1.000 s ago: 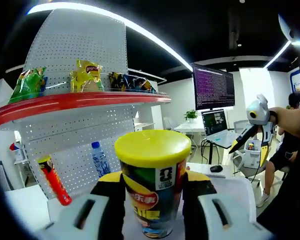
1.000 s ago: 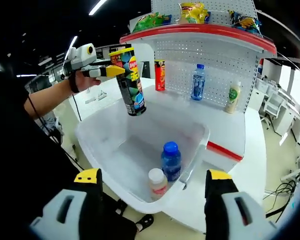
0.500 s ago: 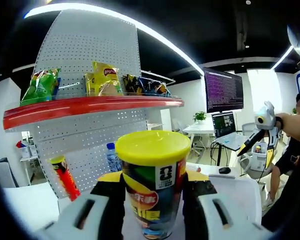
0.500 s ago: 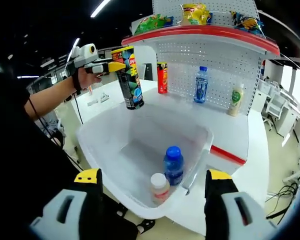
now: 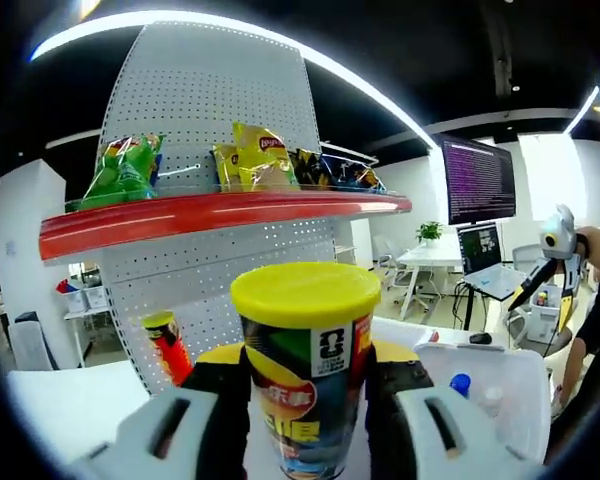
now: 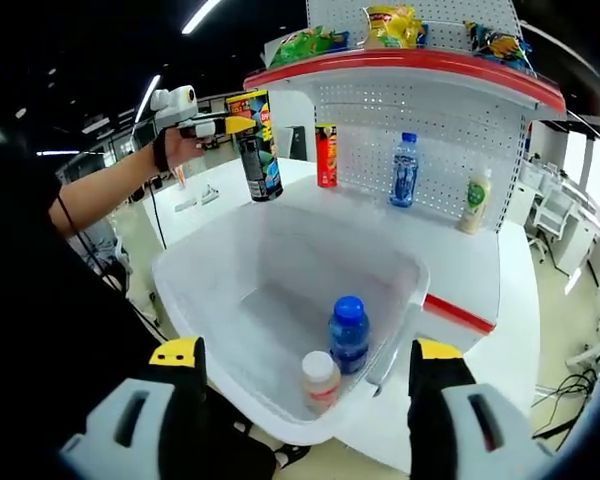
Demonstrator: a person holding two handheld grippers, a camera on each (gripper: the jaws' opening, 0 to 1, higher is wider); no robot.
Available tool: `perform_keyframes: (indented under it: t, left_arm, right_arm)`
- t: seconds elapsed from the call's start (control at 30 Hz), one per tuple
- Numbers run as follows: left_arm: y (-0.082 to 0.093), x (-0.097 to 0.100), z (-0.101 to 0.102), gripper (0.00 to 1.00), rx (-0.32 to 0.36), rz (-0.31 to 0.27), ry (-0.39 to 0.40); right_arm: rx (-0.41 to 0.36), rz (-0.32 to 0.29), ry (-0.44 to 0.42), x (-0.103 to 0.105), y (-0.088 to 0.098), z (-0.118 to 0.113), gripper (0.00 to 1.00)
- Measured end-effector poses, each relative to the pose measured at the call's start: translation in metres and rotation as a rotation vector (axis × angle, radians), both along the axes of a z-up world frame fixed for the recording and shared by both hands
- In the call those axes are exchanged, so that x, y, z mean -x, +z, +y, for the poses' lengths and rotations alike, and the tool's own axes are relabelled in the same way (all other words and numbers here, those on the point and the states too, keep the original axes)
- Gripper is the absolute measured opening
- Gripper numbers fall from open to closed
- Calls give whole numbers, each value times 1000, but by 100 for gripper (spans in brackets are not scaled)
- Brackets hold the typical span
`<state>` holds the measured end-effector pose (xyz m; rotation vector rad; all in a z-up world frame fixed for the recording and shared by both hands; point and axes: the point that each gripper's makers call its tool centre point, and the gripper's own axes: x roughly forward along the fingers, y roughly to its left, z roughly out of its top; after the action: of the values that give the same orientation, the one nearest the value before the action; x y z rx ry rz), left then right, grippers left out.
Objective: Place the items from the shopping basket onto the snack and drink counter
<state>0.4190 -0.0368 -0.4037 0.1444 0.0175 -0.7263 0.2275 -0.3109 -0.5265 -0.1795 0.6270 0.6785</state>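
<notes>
Two bottles remain in the shopping basket (image 6: 280,300), a blue-capped bottle (image 6: 348,333) and a white-capped bottle (image 6: 320,380), at lower centre of the right gripper view. Over the last second the left gripper (image 6: 212,125), clamped on the yellow-lidded chip can (image 5: 305,375), has carried it from above the basket toward the counter (image 6: 460,255) at upper left. A red can (image 6: 327,154), water bottle (image 6: 405,169) and green-labelled bottle (image 6: 473,201) already crowd the pegboard. The right gripper (image 6: 305,375) stays wide, holding nothing.
</notes>
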Motion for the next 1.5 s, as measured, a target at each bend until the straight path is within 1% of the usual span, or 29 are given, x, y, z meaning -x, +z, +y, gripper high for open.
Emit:
perform_keyframes:
  t: [0.07, 0.23, 0.43, 0.5, 0.6, 0.7, 0.8, 0.93, 1.0, 1.17, 1.33, 1.37, 1.43, 1.5]
  left_arm:
    - [3, -4, 4, 45, -9, -11, 12]
    - [10, -17, 14, 45, 0, -26, 45]
    - [11, -31, 19, 45, -2, -26, 70]
    - [13, -39, 24, 45, 16, -28, 90]
    - [12, -50, 28, 45, 22, -21, 106]
    - [9, -60, 33, 45, 17, -16, 133]
    - [6, -67, 34, 45, 13, -22, 145]
    - [0, -77, 41, 45, 12, -14, 177]
    - [-6, -83, 45, 45, 4, 0, 193]
    - [-16, -93, 54, 45, 1, 14, 220]
    - [-24, -101, 61, 45, -31, -12, 263]
    - [-26, -103, 63, 45, -26, -8, 270]
    - [-29, -105, 64, 45, 25, 30, 276]
    - [-32, -107, 65, 45, 23, 26, 274]
  right_arm:
    - [2, 0, -2, 0, 0, 0, 80]
    - [1, 2, -6, 0, -1, 1, 80]
    - [2, 2, -24, 0, -1, -1, 80]
    - [2, 3, -26, 1, -1, -2, 80]
    - [3, 5, -31, 2, -2, -3, 80]
    - [2, 5, -33, 2, -2, -4, 80]
    - [2, 5, -41, 2, -3, -6, 80]
    - [5, 10, -43, 1, -5, -7, 80]
    - [5, 11, -46, 1, -4, -8, 80]
    - [7, 17, -52, 0, -5, -9, 80]
    - [18, 26, -40, 1, -6, -9, 80]
    - [18, 27, -39, 1, -6, -9, 80]
    - [21, 26, -37, 0, -5, -9, 80]
    - [13, 25, -36, 0, -3, -8, 80]
